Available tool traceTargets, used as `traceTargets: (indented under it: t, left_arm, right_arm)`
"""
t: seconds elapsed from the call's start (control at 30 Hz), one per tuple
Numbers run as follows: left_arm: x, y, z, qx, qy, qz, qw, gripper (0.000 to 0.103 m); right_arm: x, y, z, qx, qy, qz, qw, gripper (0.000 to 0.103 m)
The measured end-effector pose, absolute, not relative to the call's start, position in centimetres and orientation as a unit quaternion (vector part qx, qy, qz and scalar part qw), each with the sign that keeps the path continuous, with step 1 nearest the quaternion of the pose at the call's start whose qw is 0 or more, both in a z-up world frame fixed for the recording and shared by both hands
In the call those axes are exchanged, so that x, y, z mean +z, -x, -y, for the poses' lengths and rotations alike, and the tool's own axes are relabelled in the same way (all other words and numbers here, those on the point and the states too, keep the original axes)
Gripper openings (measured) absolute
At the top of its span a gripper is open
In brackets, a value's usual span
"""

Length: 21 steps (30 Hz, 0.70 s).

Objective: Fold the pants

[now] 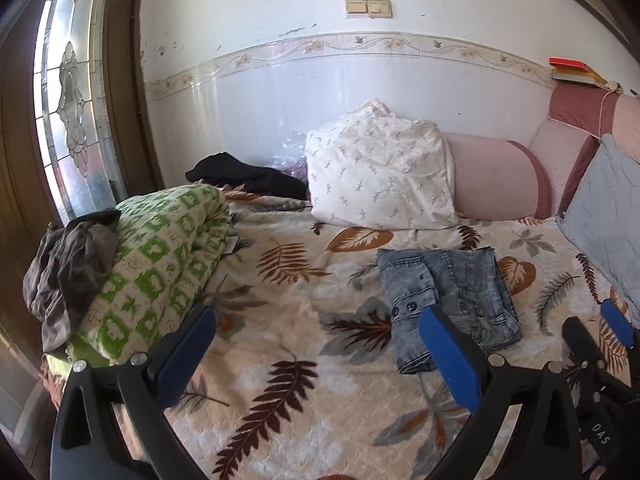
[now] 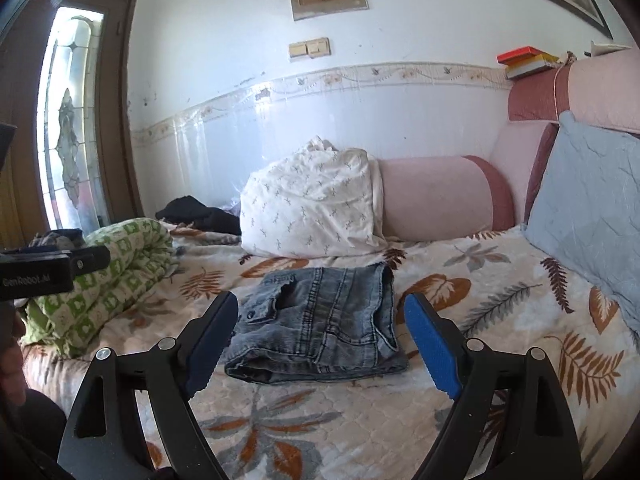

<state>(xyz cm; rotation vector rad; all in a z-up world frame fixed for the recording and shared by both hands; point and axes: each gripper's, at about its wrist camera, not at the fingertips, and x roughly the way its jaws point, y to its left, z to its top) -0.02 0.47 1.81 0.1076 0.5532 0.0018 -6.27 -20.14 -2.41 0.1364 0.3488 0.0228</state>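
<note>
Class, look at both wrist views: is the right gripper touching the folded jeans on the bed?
Apart. In the right wrist view the right gripper stands open and empty, with patterned bedspread visible between its blue pads and the folded jeans lying beyond them.

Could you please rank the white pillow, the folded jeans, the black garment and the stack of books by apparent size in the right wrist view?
1. White pillow
2. Folded jeans, nearer the camera, so this order is unsure
3. Black garment
4. Stack of books

Both wrist views face the folded jeans (image 2: 320, 320) nearby.
</note>
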Motion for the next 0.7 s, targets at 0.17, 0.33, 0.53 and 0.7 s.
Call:
traceTargets:
  t: [0.17,0.33,0.53,0.7]
  left_arm:
    - [1.3,0.3,-1.0,0.013,-0.054,-0.273,0.961,0.103]
    - [0.7,-0.1,-1.0,0.029,-0.061,-0.280,0.958,0.103]
    - [0.1,-0.1,-0.8,0.063,-0.069,-0.277,0.956,0.103]
    - [-0.3,0.0,0.0,0.069,-0.103,-0.274,0.954,0.103]
  right_arm:
    - [-2.3,6.4,19.7,0.009,-0.059,-0.164,0.985,0.088]
    - [-2.4,6.3,19.9,0.005,-0.062,-0.166,0.984,0.088]
    - [-2.6,6.1,20.2,-0.004,-0.076,-0.173,0.982,0.089]
    - [-2.6,6.1,20.3,-0.006,-0.078,-0.171,0.982,0.089]
